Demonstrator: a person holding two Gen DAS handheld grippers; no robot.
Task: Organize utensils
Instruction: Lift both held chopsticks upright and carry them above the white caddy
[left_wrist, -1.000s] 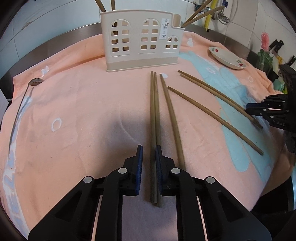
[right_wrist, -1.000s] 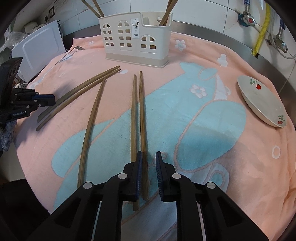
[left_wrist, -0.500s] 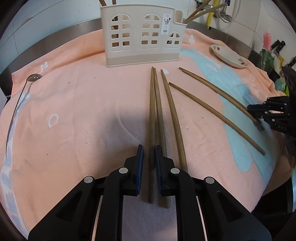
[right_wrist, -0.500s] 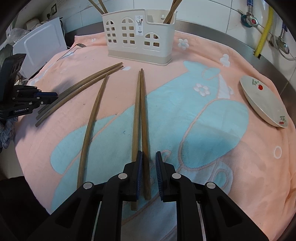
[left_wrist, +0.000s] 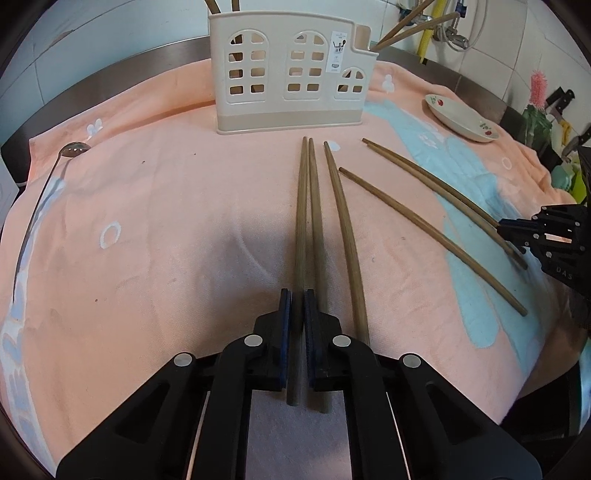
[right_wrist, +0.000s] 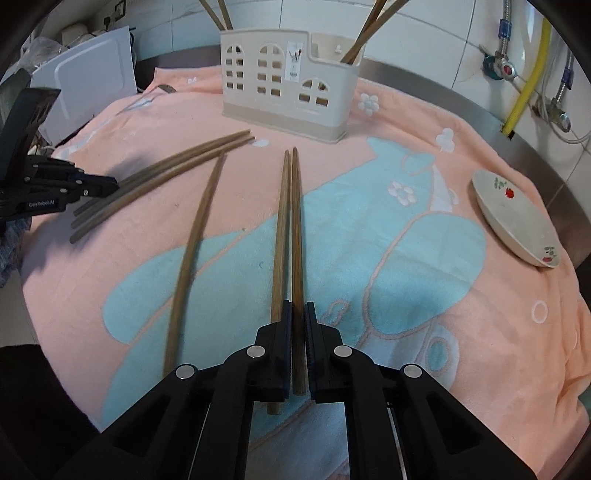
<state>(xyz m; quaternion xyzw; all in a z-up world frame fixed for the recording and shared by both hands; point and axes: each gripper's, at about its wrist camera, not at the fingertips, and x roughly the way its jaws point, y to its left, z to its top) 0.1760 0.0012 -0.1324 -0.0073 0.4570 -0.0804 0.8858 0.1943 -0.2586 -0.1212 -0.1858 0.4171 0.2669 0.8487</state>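
Several long wooden chopsticks lie on a peach and blue towel in front of a cream utensil holder (left_wrist: 291, 81) (right_wrist: 288, 88) that has chopsticks standing in it. My left gripper (left_wrist: 297, 299) is shut on one chopstick (left_wrist: 301, 221) of a side-by-side pair; its partner (left_wrist: 317, 229) lies just right of the jaws. My right gripper (right_wrist: 298, 310) is shut on one chopstick (right_wrist: 296, 229) of another pair; its partner (right_wrist: 281, 229) lies just left. A single chopstick (right_wrist: 192, 251) lies between the pairs.
A white floral dish (left_wrist: 461, 118) (right_wrist: 517, 218) sits at the towel's right side. A metal slotted spoon (left_wrist: 44, 199) lies along the left edge. A steel counter rim and tiled wall stand behind the holder. Knives (left_wrist: 561, 107) are at far right.
Both grippers have narrowed from a small gap around their chopsticks to shut on one each. Both have moved slightly forward and lower toward the towel.
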